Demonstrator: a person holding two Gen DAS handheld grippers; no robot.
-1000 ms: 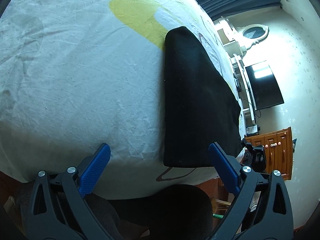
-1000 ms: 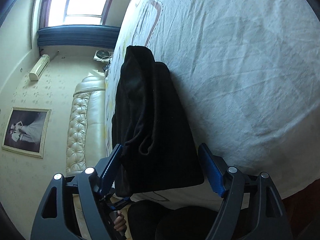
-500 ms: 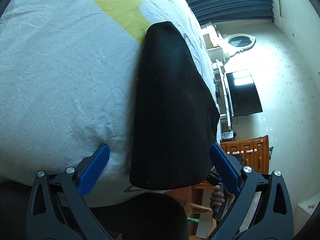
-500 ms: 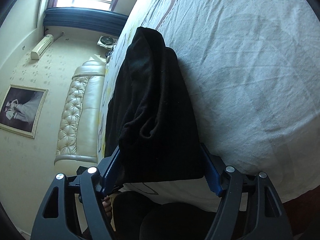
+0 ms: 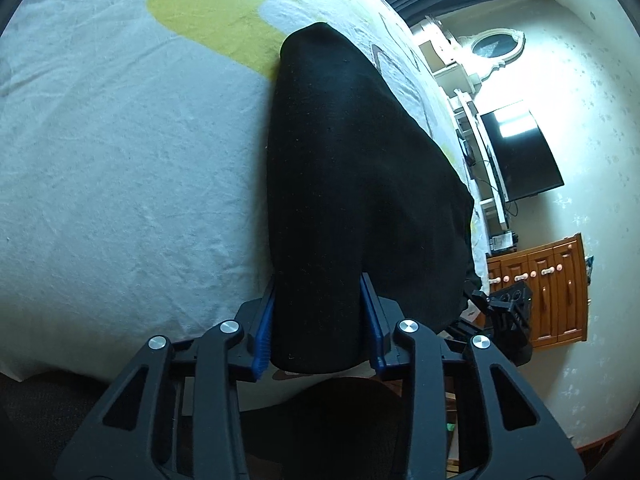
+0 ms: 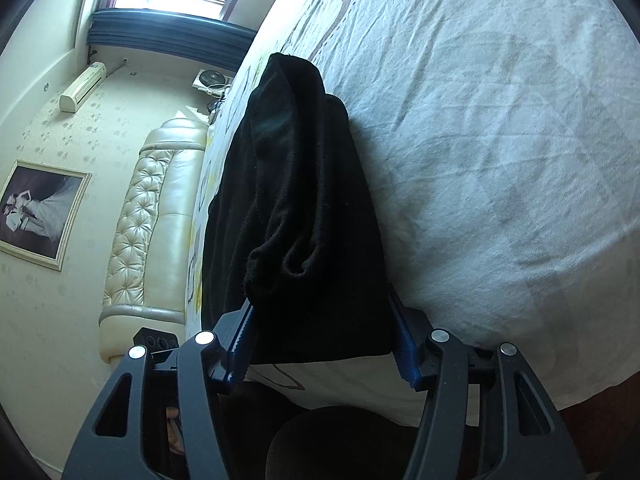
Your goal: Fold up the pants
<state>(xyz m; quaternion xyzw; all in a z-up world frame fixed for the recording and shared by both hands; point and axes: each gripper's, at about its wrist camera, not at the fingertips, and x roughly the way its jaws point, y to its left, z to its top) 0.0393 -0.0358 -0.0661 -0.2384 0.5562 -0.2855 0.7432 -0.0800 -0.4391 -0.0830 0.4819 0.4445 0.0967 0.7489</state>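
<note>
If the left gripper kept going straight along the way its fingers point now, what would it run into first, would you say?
The black pants. The left gripper already has their near end between its blue pads, so pushing on would likely just bunch the cloth along the bed sheet; how tightly it grips is hard to judge.

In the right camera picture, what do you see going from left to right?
Framed picture → headboard → black pants → bedsheet.
</note>
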